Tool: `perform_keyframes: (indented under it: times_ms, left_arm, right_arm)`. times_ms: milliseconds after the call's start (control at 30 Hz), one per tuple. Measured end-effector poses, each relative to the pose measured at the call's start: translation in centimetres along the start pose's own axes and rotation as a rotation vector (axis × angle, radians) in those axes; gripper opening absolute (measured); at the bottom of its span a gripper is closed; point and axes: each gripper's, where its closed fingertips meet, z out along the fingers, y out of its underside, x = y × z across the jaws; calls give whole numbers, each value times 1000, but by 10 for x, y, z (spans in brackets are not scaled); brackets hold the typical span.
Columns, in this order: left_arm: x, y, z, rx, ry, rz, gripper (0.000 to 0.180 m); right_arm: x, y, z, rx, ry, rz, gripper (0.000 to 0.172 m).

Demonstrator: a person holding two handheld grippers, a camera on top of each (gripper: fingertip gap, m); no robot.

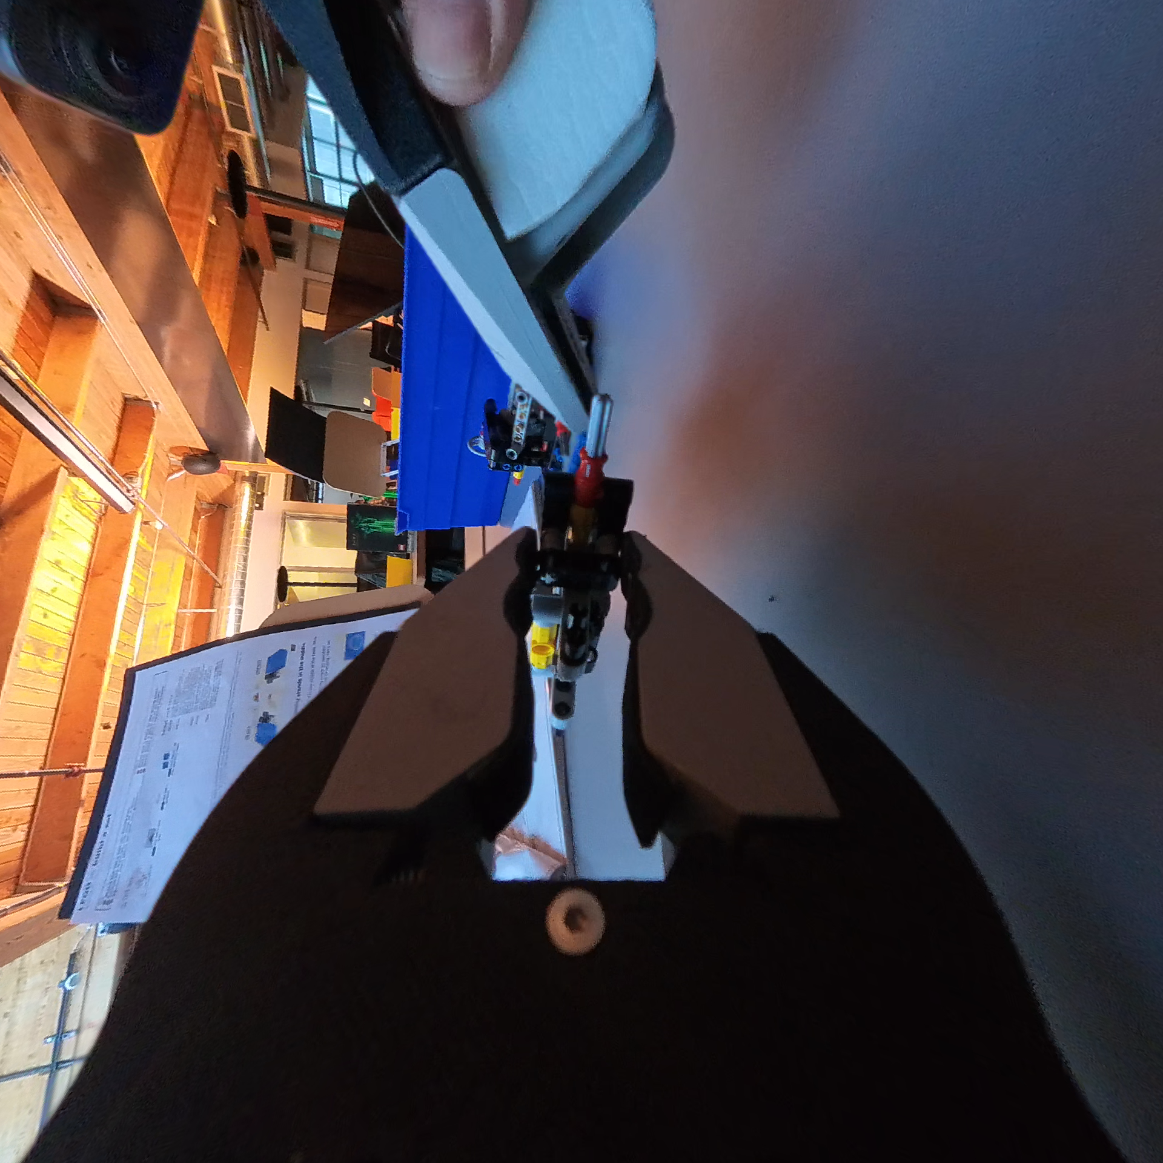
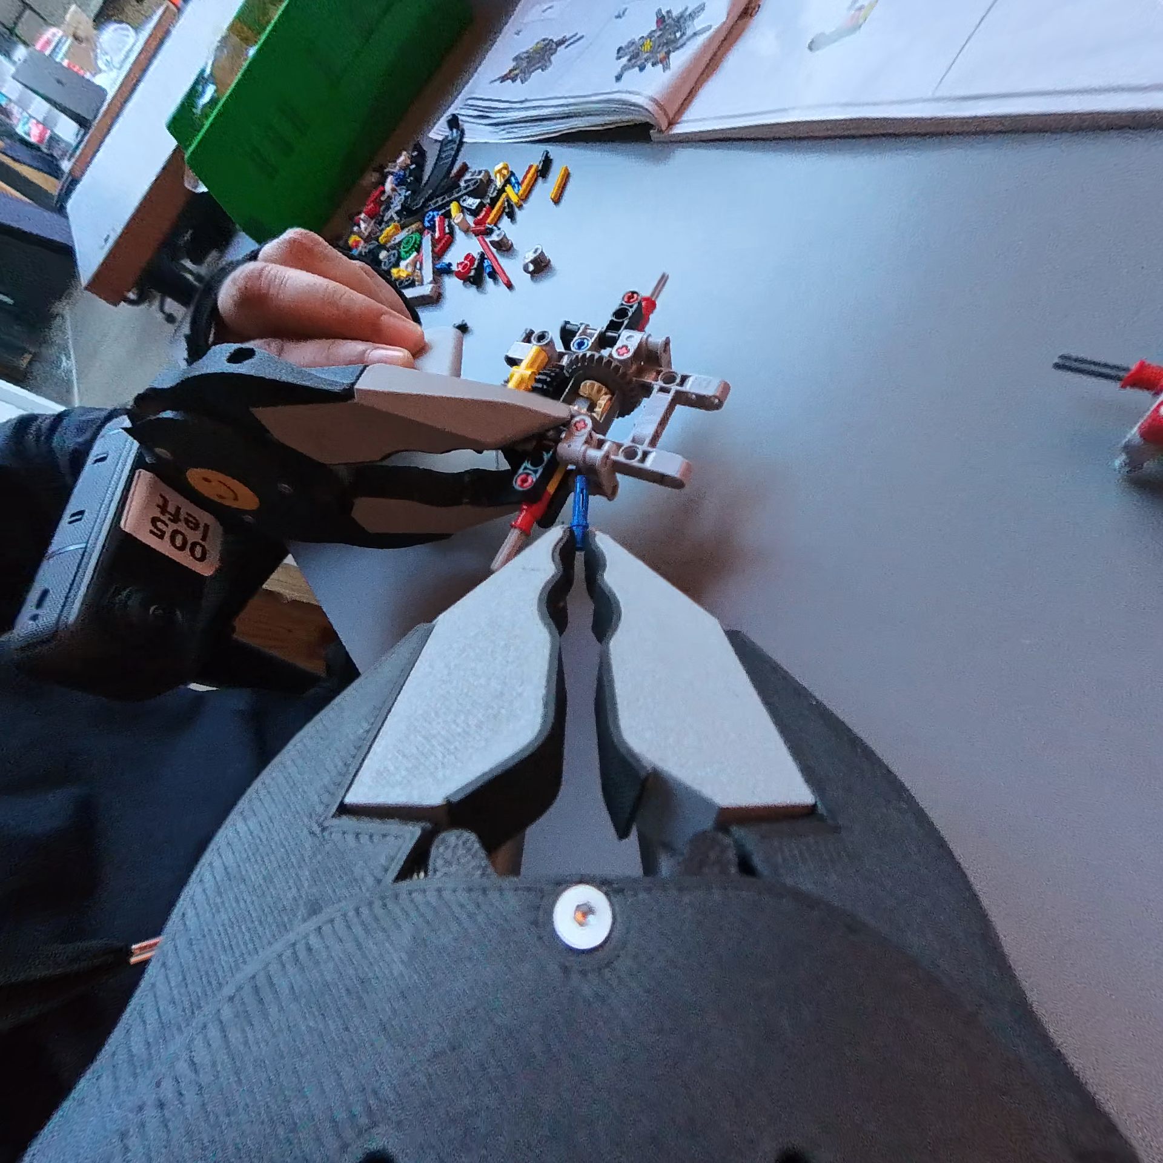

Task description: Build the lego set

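Right gripper (image 2: 579, 546) pinches blue pin (image 2: 579, 503) (left gripper (image 2: 535, 459) clamps gear assembly (image 2: 604, 390)).

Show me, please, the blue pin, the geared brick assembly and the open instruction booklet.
blue pin (image 2: 579, 503), right wrist view, mid-shaft.
geared brick assembly (image 2: 591, 384), right wrist view, dark gear.
open instruction booklet (image 2: 604, 69), right wrist view, left page.

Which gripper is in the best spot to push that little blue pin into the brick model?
The right gripper, probably. Its jaws pinch the blue pin, whose far end already meets the brick model. The left gripper is busy clamping that model above the grey table.
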Motion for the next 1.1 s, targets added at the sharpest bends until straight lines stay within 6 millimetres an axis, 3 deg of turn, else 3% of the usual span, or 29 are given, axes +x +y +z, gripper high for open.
perform_keyframes:
  times_ms: [167, 300, 467, 633, 867, 967, 1100]
  left_arm:
    - [3, 1, 2, 0, 33, -48, 24]
    - [-5, 0, 0, 24, 55, -182, 24]
    - [-13, 17, -2, 16, 67, -334, 24]
    - [18, 12, -12, 40, 166, -202, 24]
    - [41, 1, -26, 43, 316, -306, 32]
    - [36, -4, -34, 60, 341, -385, 41]
    - [11, -19, -45, 106, 258, -339, 32]
  right_arm:
    - [4, 4, 0, 10, 31, -9, 0]
    - [6, 5, 0, -18, 92, -68, 0]
    - [14, 16, -6, -24, 129, -95, 0]
    - [19, 26, -20, -3, 118, -63, 0]
    - [8, 29, -27, 5, 74, -100, 0]
    - [-2, 31, -29, 12, 14, -72, 0]
    - [-19, 32, -30, 14, -94, -19, 0]
